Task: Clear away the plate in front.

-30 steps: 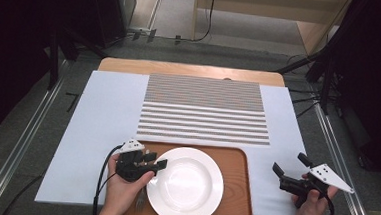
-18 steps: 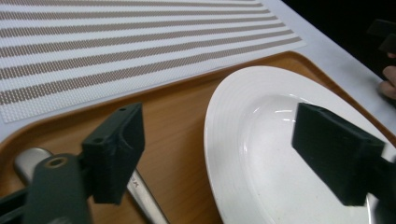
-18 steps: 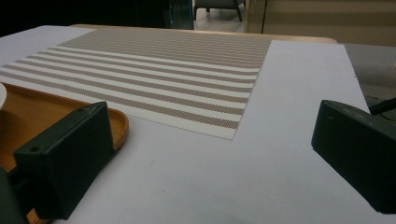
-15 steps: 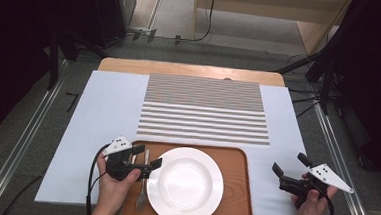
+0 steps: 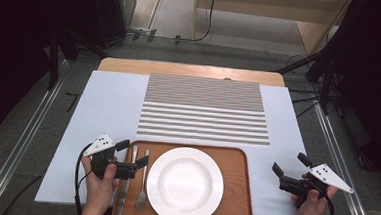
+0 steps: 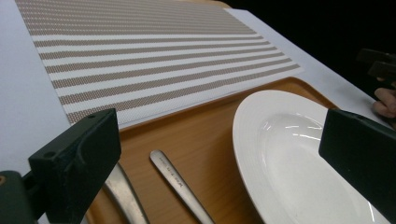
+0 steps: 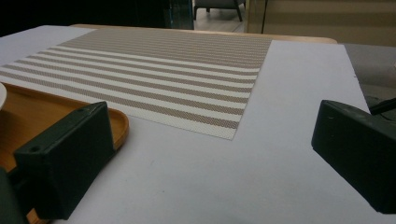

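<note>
- Currently logging a table-setting step: left gripper hovering over the left strip of the tray, jaws spread wide after just now opening, nothing between them.
- Directly below those jaws: fork and knife, flat on the tray, side by side, handles toward the far edge. Knife on the outside, fork just beside the plate without touching it.
- Judged reason for the wide spread: cutlery let go, pads kept clear of both handles so as not to drag or tilt them.
- In the left gripper view: both metal handles low between the jaws, the plate's rim off to the right, no contact with either pad.
- Plate sitting mid-tray, upright and empty. Probably placed there to leave a strip free on each side; the right strip bare, as far as visible.
- Right gripper parked well apart on the white sheet, right of the tray, jaws likewise spread and holding nothing. Likely kept out of the way while the left side works.
- Striped mat lying beyond the tray, its near edge just at the tray's far rim, nothing on it.
- Risk note: any lowering of the left gripper from here liable to nudge the fork toward the plate; safer to lift away before swinging sideways.
</note>
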A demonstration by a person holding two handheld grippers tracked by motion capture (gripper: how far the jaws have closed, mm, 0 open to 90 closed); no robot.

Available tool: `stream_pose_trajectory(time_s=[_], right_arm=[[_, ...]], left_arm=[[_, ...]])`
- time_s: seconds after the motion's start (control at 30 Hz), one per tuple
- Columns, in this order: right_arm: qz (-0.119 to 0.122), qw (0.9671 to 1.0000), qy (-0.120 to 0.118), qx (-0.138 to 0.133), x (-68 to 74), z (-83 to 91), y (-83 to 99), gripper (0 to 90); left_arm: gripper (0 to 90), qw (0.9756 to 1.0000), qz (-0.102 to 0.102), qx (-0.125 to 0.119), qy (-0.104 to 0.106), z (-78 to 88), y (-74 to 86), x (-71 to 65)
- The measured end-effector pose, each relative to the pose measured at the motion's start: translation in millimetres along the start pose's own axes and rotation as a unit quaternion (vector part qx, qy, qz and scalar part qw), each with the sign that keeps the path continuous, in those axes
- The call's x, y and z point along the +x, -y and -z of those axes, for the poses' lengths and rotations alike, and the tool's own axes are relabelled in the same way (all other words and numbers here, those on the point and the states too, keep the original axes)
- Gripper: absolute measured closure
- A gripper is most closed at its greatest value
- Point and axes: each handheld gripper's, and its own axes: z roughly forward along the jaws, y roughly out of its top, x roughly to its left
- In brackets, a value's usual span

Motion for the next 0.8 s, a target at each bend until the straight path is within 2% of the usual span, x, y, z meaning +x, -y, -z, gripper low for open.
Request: stream_pose_trajectory(time_s=[0.17,0.8], right_arm=[[0.000,1.0000,0.000,0.000,-0.2,0.1,0.0,0.0],[0.000,1.0000,-0.001,0.000,-0.1,0.0,-0.1,0.0]], left_arm=[[0.0,0.9997,-0.008,-0.010,-0.020,9.1,0.5,7.8],[0.0,0.9972,-0.002,-0.033,-0.066,44.4,11.3,43.2]])
